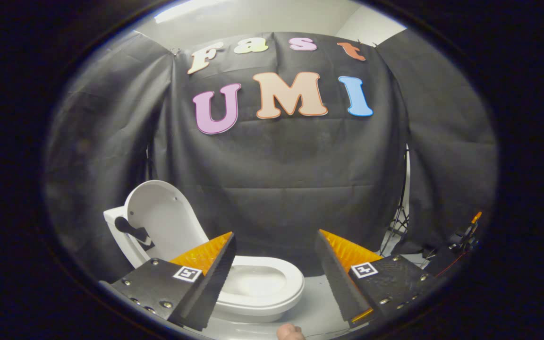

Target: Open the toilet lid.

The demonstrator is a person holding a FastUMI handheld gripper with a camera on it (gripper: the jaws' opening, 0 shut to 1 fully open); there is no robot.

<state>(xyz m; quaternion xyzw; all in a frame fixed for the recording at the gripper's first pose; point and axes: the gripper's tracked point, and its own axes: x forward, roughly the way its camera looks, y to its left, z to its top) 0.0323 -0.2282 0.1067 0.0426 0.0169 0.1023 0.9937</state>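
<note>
Standing wall: a black cloth wall (276,189) hangs behind everything; it has folds and creases
Floor: the pale floor (319,307) lies under the toilet and runs up to the cloth wall
Toilet: a white toilet (258,290) sits on the floor, just ahead of the fingers and a bit toward the left one; the seat is down and the bowl shows inside it
Toilet lid: the toilet lid (163,222) stands up, leaning back beyond the left finger; a dark hinge part sits at its back side
Hand-held gripper: the hand-held gripper (276,250) is spread wide with nothing between its fingers; it touches neither the lid nor the seat
Stand: a thin dark tripod stand (397,226) is by the cloth wall, beyond the right finger
Person: a small bit of a finger (290,332) shows low down between the two fingers
</note>
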